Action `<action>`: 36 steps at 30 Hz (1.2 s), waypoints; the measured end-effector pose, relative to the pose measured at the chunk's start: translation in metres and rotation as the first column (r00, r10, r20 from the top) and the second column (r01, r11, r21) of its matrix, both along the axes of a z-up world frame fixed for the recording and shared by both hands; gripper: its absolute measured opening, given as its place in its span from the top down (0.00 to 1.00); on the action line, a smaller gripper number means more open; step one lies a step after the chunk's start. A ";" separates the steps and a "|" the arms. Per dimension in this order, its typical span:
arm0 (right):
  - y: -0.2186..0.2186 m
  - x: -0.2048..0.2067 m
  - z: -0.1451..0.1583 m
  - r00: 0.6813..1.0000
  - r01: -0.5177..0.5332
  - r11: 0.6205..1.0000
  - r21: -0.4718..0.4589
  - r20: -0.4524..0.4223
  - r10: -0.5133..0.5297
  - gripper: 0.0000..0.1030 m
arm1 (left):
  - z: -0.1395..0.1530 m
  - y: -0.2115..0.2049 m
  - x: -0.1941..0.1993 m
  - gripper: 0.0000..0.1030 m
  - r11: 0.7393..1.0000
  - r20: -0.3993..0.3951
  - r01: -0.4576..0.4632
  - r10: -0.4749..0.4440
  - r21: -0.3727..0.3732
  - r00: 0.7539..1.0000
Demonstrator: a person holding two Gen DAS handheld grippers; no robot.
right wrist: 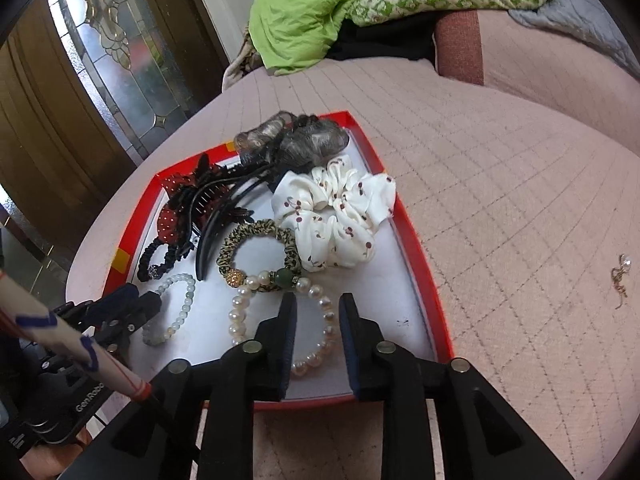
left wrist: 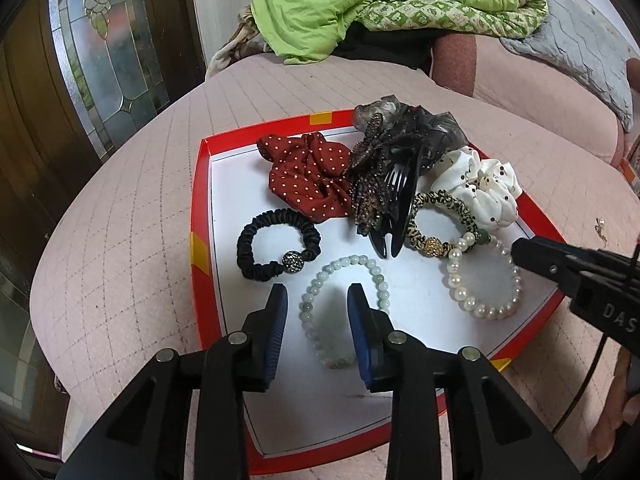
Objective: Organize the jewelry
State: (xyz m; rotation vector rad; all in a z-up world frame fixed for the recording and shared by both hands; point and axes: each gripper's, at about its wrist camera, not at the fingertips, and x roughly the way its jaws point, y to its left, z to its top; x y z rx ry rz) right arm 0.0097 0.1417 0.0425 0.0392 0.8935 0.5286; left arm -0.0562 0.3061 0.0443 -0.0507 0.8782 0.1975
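A red-rimmed tray (left wrist: 199, 216) with a white floor lies on a pink quilted bed and holds jewelry and hair ties. My left gripper (left wrist: 318, 294) is open just above a pale green bead bracelet (left wrist: 362, 262), its fingers straddling the ring's left side. My right gripper (right wrist: 318, 300) is open over a white pearl bracelet (right wrist: 236, 312), also seen in the left wrist view (left wrist: 454, 276). A leopard hair tie (right wrist: 260, 229), a black hair tie (left wrist: 250, 236), a red dotted scrunchie (left wrist: 304, 180), a white scrunchie (right wrist: 340, 216) and a black hair claw (left wrist: 400, 208) lie further back.
A small earring (right wrist: 620, 276) lies loose on the quilt right of the tray. A green blanket (left wrist: 340, 4) is heaped at the back of the bed. A wooden door with leaded glass (left wrist: 104, 52) stands to the left.
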 end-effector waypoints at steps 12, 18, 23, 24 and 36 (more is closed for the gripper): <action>-0.028 -0.026 0.012 0.998 0.048 0.999 0.001 0.051 -0.048 0.58 | 0.003 -0.012 -0.013 0.34 0.999 0.014 -0.031 0.031 0.028 0.999; -0.049 -0.055 0.019 0.988 0.088 0.996 -0.021 0.125 -0.085 0.41 | 0.018 -0.020 -0.048 0.16 0.998 0.100 -0.054 0.052 0.023 0.994; -0.065 -0.090 0.024 0.980 0.106 0.994 -0.038 0.172 -0.098 0.27 | 0.038 -0.031 -0.090 0.08 0.998 0.193 -0.067 0.062 0.015 0.979; -0.067 -0.099 0.026 0.978 0.105 0.994 -0.043 0.187 -0.095 0.26 | 0.042 -0.034 -0.103 0.08 0.997 0.220 -0.073 0.068 0.013 0.973; -0.094 -0.199 0.044 0.929 0.102 0.992 -0.080 0.363 -0.066 0.16 | 0.072 -0.066 -0.218 0.01 1.000 0.372 -0.025 0.021 0.007 0.928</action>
